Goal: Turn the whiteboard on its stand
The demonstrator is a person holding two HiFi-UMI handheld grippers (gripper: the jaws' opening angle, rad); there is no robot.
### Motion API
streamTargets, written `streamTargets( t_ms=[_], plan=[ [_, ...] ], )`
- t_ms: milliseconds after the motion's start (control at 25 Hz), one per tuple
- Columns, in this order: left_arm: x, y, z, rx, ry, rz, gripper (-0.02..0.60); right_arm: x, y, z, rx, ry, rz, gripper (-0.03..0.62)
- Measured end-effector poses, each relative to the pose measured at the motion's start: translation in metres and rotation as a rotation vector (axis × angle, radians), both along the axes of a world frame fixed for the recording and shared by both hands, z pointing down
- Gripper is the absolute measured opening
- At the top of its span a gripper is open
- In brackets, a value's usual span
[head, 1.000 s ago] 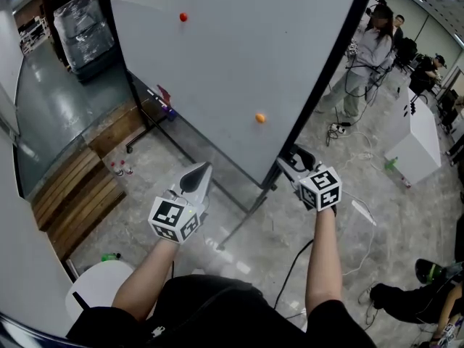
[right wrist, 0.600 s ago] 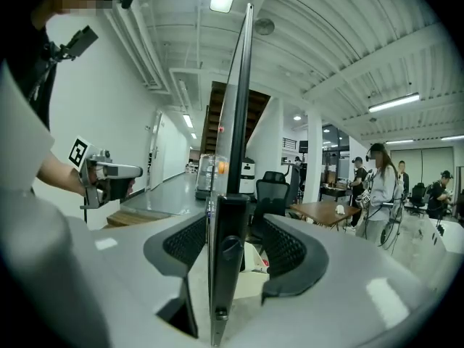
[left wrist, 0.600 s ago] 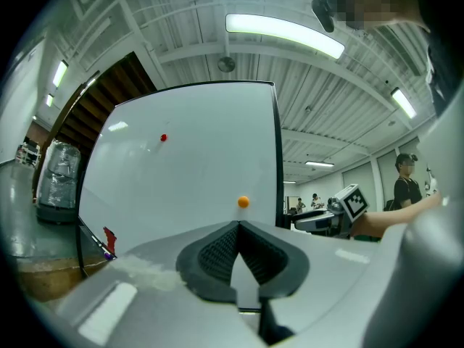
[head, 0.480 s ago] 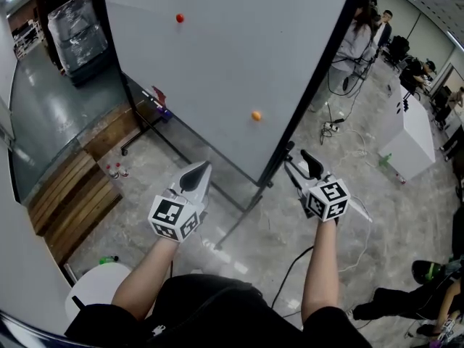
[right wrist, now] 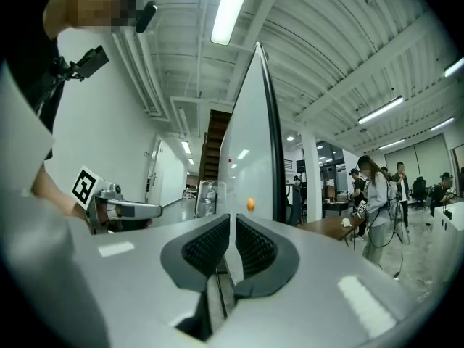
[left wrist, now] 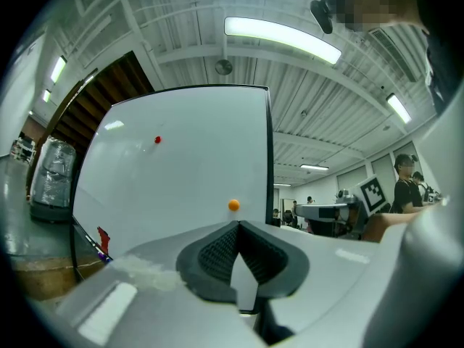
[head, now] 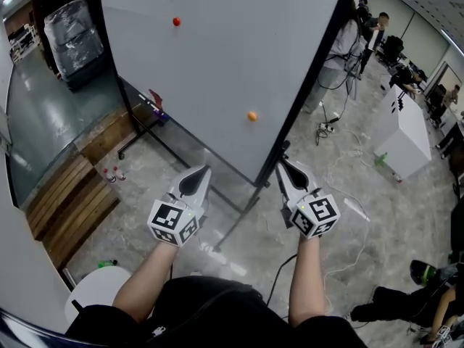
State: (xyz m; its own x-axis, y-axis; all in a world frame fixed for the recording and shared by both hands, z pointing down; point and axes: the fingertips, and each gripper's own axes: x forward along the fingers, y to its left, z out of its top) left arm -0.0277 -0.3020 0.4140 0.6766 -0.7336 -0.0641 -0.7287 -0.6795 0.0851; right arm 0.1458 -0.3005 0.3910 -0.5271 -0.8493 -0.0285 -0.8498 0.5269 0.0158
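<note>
Straight ahead stands the whiteboard (head: 217, 64), upright on its black stand (head: 233, 227), its pale face turned to the person and its dark frame edge running down to the lower right corner. A red magnet (head: 176, 22) sits high on the whiteboard and an orange magnet (head: 251, 115) lower, nearer the right edge.

The left gripper (head: 197, 176) is held level in front of the whiteboard's bottom edge, apart from it. Its jaws are clenched tip to tip and grasp nothing.

The right gripper (head: 284, 169) is just beside the whiteboard's lower right corner (whether it touches the frame cannot be told). Its jaws have just been closing and now stand nearly together with only a thin slit, nothing between them. Its own view looks along the whiteboard almost edge-on.

Left of the whiteboard lies a wooden pallet (head: 72, 201). To the whiteboard's right are a white cabinet (head: 409, 133) and several people (head: 348, 42), well apart.
</note>
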Motion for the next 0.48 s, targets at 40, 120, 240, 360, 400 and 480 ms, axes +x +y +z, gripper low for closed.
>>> streamTargets(
  t_ms=[40, 120, 240, 360, 400, 480],
  plan=[
    [0.0, 0.001, 0.0, -0.001, 0.002, 0.001, 0.003, -0.009, 0.003, 0.001, 0.001, -0.001, -0.007, 0.034],
    [-0.001, 0.003, -0.001, 0.001, 0.005, 0.002, 0.003, -0.024, 0.007, 0.005, -0.002, -0.002, -0.019, 0.034],
    [-0.003, 0.007, -0.004, 0.008, 0.005, 0.003, 0.003, -0.04, 0.014, 0.009, -0.008, -0.036, -0.019, 0.021],
    [-0.005, 0.009, -0.005, 0.011, 0.005, 0.002, 0.003, -0.055, 0.021, 0.015, -0.019, -0.078, -0.019, 0.009],
    [-0.006, 0.01, -0.005, 0.011, 0.004, 0.003, 0.003, -0.06, 0.023, 0.017, -0.022, -0.081, -0.025, 0.009],
    [-0.006, 0.011, -0.003, 0.01, 0.002, 0.005, 0.003, -0.069, 0.026, 0.021, -0.029, -0.08, -0.038, 0.009]
  ],
)
